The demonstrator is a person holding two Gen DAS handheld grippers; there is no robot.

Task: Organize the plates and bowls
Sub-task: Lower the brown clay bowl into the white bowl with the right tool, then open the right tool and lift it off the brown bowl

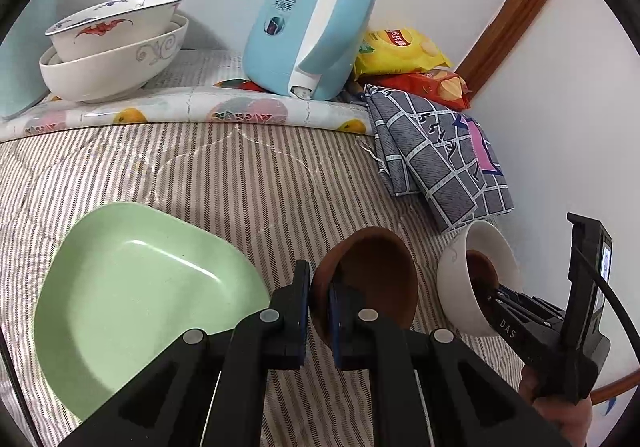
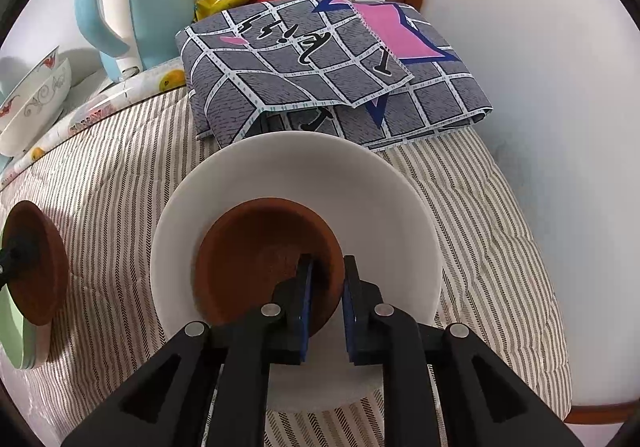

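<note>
Jaws of both grippers were clamped on rims: left gripper (image 1: 319,313) held a small brown clay bowl (image 1: 372,279) tilted, just left of the right gripper (image 2: 327,311), which pinched a second brown bowl (image 2: 256,259) nested inside a white ceramic bowl (image 2: 296,175).

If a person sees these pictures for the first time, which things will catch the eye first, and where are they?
First, the two brown bowls: the left gripper pinches one brown bowl by its rim above the striped cloth, and the right gripper grips another brown bowl nested in a white bowl. Next, the green plate at lower left and the blue kettle at the back.
</note>
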